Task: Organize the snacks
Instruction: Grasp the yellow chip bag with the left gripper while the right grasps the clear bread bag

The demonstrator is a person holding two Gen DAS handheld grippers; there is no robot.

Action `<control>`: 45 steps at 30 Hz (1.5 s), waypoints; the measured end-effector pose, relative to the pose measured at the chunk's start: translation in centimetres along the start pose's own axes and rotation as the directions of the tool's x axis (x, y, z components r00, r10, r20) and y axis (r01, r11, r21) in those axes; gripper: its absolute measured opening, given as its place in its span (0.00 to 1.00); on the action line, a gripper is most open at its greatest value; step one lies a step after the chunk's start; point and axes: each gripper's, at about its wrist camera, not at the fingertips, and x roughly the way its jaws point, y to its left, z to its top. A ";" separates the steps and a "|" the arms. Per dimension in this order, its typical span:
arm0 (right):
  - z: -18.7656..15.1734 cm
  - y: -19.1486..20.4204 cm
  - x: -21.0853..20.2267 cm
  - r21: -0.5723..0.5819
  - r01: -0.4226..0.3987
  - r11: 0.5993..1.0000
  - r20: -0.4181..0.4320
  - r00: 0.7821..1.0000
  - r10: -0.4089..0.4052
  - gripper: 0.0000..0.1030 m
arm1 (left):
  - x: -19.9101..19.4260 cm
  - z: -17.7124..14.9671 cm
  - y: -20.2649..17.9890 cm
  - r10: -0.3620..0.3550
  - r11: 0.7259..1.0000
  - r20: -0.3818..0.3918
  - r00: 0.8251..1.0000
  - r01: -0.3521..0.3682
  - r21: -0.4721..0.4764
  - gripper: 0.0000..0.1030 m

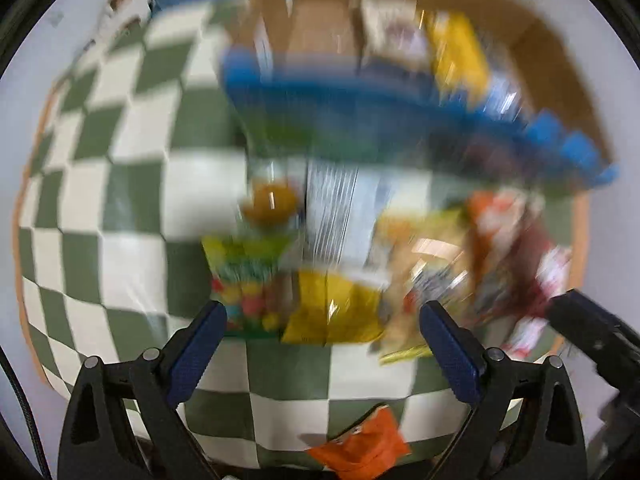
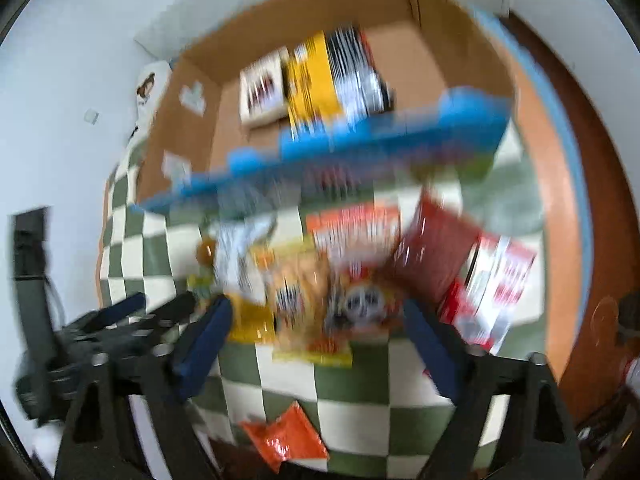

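Both views are motion-blurred. A pile of snack packets [image 1: 360, 264] lies on a green-and-white checkered cloth [image 1: 120, 184], in front of an open cardboard box [image 2: 400, 64] with a blue front edge [image 2: 360, 140]. Several packets [image 2: 316, 80] lie inside the box. My left gripper [image 1: 324, 344] is open and empty, just short of a yellow packet [image 1: 332, 308]. My right gripper [image 2: 320, 340] is open and empty, in front of orange and red packets [image 2: 352, 264]. A small orange packet [image 1: 360, 444] lies apart, close under both grippers; it also shows in the right wrist view [image 2: 284, 440].
The left gripper shows at the left of the right wrist view [image 2: 120, 328], and the right gripper at the right edge of the left wrist view [image 1: 592, 336]. A white wall [image 2: 80, 60] stands behind the box. The brown table rim [image 2: 560, 200] curves at the right.
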 end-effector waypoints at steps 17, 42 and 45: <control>-1.5 1.1 8.5 -0.051 0.113 0.992 -0.062 0.991 -0.116 0.72 | 5.7 -3.5 2.2 0.008 1.000 -0.036 0.999 -0.008 -0.011 0.40; -6.7 -4.1 11.2 -0.033 0.153 0.988 -0.206 0.966 -0.157 0.46 | 9.3 -8.1 5.2 -0.052 0.996 -0.122 0.991 0.060 0.061 0.69; -6.5 -4.5 10.6 -0.027 0.172 0.985 -0.177 0.969 -0.174 0.62 | 9.4 -8.5 4.0 -0.037 0.994 -0.124 0.992 0.050 0.098 0.69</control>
